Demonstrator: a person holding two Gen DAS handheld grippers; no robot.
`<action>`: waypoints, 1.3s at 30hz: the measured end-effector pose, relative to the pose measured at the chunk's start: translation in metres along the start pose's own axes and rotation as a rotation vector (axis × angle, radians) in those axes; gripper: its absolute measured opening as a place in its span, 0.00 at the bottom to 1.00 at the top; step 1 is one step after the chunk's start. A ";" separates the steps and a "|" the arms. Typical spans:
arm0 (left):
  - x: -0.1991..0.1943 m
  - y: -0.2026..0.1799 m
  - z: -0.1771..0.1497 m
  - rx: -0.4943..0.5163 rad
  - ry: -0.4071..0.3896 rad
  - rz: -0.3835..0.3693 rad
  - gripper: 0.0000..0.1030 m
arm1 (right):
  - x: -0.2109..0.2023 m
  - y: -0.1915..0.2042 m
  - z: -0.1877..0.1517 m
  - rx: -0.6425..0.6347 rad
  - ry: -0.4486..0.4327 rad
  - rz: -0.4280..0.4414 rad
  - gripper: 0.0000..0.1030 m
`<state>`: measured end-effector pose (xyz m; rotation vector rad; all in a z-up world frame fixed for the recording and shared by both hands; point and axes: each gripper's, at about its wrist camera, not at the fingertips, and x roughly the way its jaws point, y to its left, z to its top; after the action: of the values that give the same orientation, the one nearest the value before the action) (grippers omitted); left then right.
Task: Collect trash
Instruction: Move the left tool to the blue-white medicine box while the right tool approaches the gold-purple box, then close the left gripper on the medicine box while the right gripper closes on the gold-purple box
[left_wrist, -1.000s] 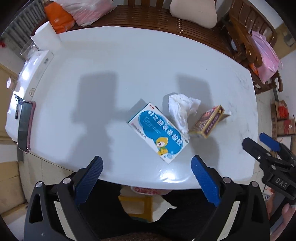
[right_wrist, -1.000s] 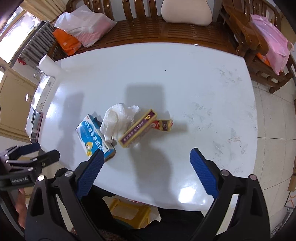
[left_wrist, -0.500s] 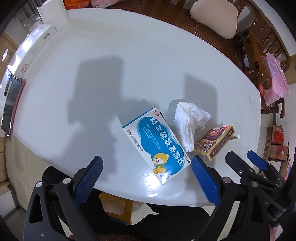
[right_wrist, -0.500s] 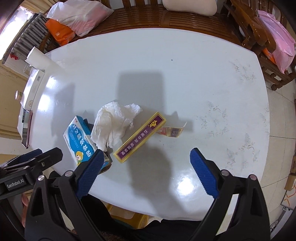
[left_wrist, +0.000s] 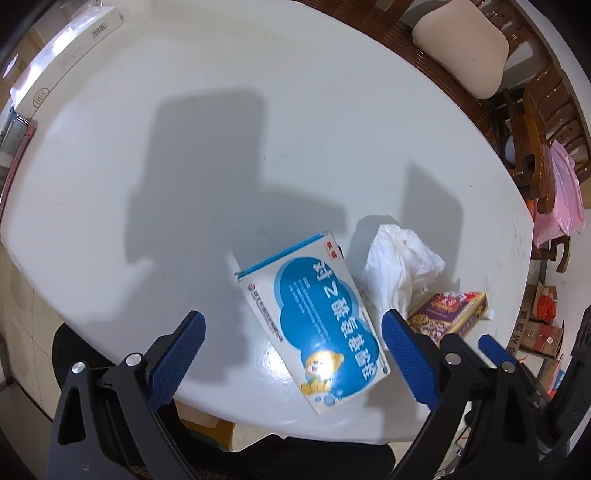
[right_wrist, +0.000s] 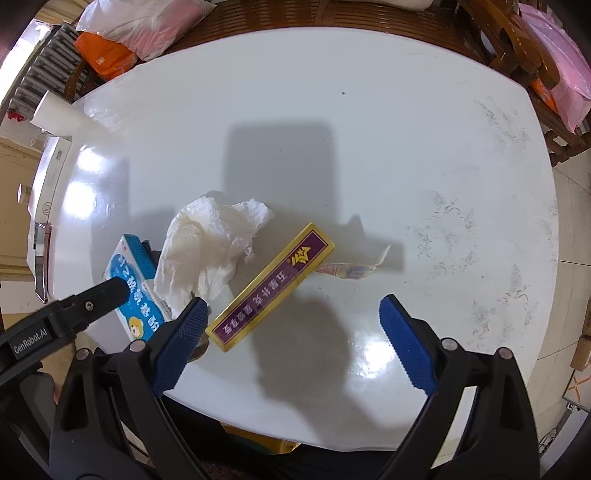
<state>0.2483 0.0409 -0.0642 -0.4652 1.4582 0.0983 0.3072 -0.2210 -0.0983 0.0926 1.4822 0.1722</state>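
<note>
Both pairs of blue-padded fingers are spread wide and hold nothing: the left gripper (left_wrist: 291, 347) hangs over the near edge of the white oval tabletop (left_wrist: 221, 122), and the right gripper (right_wrist: 291, 328) does the same just beside it. Between the left fingers (left_wrist: 177, 354) lies a flat blue and white cardboard medicine box (left_wrist: 321, 328) printed with a cartoon bear, close to the tabletop's near rim. Just past it, touching its right side, sits a crumpled white tissue (right_wrist: 210, 247). Next to the tissue a long yellow and purple cardboard box (right_wrist: 273, 291) lies at a slant, one end between the right fingers (right_wrist: 406, 350), with a small torn wrapper scrap (right_wrist: 351, 269) at its far end. Farther off, a dark wooden bench (left_wrist: 443, 74) carries a beige cushion (left_wrist: 461, 48).
</note>
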 end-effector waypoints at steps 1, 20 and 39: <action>0.001 0.000 0.002 -0.006 -0.002 -0.009 0.91 | 0.001 0.000 0.000 -0.001 0.002 0.000 0.89; 0.030 0.006 0.018 -0.061 0.031 0.029 0.89 | 0.027 -0.005 0.008 -0.024 0.027 -0.004 0.87; 0.035 -0.008 0.025 -0.017 0.081 0.002 0.64 | 0.029 0.008 0.006 -0.090 0.013 -0.017 0.27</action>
<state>0.2785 0.0347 -0.0953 -0.4859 1.5382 0.0948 0.3154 -0.2080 -0.1253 0.0064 1.4858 0.2257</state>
